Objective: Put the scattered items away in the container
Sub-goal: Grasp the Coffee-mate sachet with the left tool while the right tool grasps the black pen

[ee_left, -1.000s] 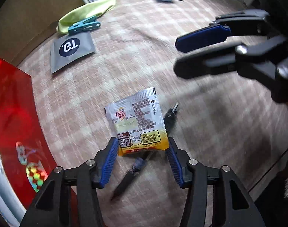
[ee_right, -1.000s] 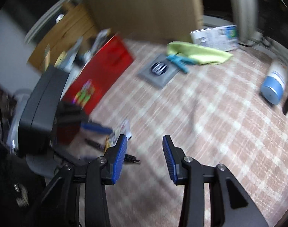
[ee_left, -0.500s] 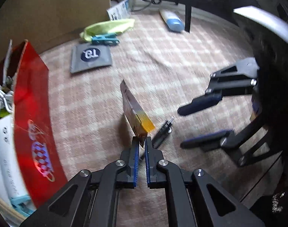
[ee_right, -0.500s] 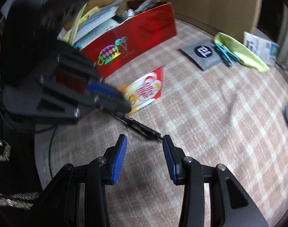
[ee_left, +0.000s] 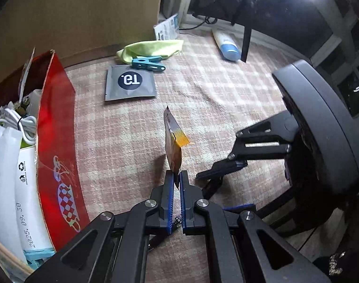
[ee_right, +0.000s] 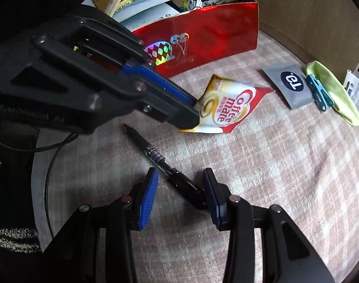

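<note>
Left tongs (ee_left: 176, 176) pinch the Coffee-mate sachet (ee_right: 226, 108); right tongs (ee_right: 180, 184) gape around the pen (ee_right: 160, 159).

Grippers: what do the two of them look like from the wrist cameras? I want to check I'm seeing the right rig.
Both match: the left gripper and right gripper are matte black angular linkages with silver screw heads at the pivots, and jaws lined with ribbed blue pads. A thin black cable loops over the floor beside the left one.
</note>
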A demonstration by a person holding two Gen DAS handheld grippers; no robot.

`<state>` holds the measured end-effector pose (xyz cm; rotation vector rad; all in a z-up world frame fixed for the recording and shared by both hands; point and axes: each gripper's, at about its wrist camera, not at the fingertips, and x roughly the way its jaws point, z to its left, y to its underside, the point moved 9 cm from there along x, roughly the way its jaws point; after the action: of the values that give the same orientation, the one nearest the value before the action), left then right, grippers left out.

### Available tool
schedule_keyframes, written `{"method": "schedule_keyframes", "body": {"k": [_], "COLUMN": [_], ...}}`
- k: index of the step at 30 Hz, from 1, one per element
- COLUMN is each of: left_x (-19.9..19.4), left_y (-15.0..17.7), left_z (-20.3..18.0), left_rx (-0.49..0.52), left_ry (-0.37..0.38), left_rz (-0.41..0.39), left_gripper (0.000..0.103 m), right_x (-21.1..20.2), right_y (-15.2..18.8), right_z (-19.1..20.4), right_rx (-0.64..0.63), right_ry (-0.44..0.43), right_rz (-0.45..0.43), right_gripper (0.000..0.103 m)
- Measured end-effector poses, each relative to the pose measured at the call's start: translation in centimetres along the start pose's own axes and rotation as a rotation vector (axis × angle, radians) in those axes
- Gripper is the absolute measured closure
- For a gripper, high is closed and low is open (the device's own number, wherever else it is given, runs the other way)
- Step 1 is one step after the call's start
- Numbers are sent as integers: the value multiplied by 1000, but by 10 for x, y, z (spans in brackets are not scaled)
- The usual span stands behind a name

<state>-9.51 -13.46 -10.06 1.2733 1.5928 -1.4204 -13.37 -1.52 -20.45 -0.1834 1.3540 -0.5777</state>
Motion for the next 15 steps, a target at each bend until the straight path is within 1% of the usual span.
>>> {"method": "schedule_keyframes", "body": {"k": [1,3,4,6,7,8,11,15], "left_x": [-1,-3,-2,-2,-4,-6,-19,-39], "left_y": [0,0,-2,-6,-7,-7,-9,-11], "left_z": [0,-1,-1,-1,0,0,1,-2], "left_rx": [-2,-7,-12,-19,-23,-26,-37,-45], "left_ry": [2,7,9,17,18,20,31,46], "left_rz": [-4,-13,-20,-33,-39,-47,-78,-128], "left_gripper": [99,99,99,99,99,99,99,99], "right_x": [0,-1,-2,-5,-7,-12,-27,-56], "right_y": [2,6,8,12,13,14,16,23], "right_z": [1,3,4,5,5,4,-7,-27], "right_rx": [-17,-56,-68,-52,-43,-24,80,275], "right_ry": [19,76,93,102,106,113,133,103], "right_rz": [4,14,21,12,6,-14,-83,-203], "right_gripper": [64,74,77,84,86,92,92,92]}}
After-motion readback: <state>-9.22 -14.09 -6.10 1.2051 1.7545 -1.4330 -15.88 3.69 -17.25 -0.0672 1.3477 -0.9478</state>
